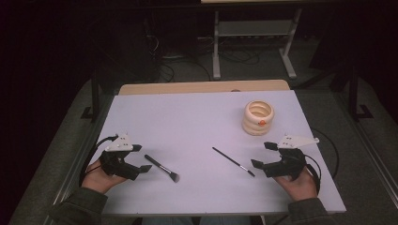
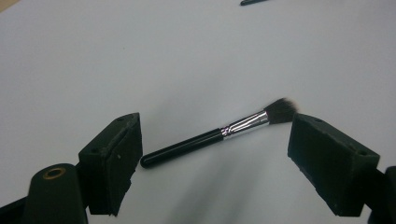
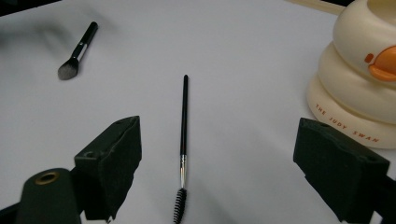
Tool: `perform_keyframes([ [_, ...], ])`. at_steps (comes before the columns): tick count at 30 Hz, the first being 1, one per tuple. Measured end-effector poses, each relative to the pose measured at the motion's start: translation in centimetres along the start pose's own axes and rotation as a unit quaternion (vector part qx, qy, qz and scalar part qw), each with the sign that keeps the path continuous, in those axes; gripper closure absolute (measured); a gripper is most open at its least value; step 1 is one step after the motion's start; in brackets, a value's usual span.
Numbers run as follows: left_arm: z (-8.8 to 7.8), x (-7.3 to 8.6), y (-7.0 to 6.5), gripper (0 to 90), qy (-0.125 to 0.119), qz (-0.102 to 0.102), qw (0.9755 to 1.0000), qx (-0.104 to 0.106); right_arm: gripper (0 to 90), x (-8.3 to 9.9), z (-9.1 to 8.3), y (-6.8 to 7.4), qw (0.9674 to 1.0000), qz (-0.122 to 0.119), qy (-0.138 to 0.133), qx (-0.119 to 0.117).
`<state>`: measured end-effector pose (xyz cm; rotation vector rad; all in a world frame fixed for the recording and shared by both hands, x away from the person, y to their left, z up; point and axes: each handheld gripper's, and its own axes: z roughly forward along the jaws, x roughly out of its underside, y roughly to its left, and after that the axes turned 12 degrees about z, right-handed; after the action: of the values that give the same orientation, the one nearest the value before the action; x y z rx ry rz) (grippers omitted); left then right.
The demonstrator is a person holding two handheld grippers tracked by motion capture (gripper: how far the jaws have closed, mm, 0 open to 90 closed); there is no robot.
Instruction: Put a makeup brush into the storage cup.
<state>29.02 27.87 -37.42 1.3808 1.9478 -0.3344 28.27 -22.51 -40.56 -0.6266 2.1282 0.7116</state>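
Black jaws stand open on both grippers: left gripper (image 1: 139, 158) beside the powder brush (image 1: 162, 168) near the tabletop's front edge, right gripper (image 1: 264, 155) beside the thin spoolie (image 1: 233, 161). The spoolie may roll away when pinched.

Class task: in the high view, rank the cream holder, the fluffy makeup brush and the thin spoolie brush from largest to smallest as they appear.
1. Cream holder, clearly the bulkiest.
2. Spoolie brush and fluffy makeup brush: alike in length; the spoolie looks slightly longer, the makeup brush thicker, so no firm ranking.
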Motion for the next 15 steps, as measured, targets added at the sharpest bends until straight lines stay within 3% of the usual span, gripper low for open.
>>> perform_keyframes([
  [13,0.45,-0.42,0.09,17.9,0.016,0.020,0.9997,0.003,14.5,-0.21,0.03,0.27,1.0000,-0.004,0.003,0.003],
  [15,0.37,-0.36,-0.04,17.9,0.009,0.017,0.9998,0.000,14.5,-0.28,0.10,0.44,1.0000,0.000,0.007,0.002],
])
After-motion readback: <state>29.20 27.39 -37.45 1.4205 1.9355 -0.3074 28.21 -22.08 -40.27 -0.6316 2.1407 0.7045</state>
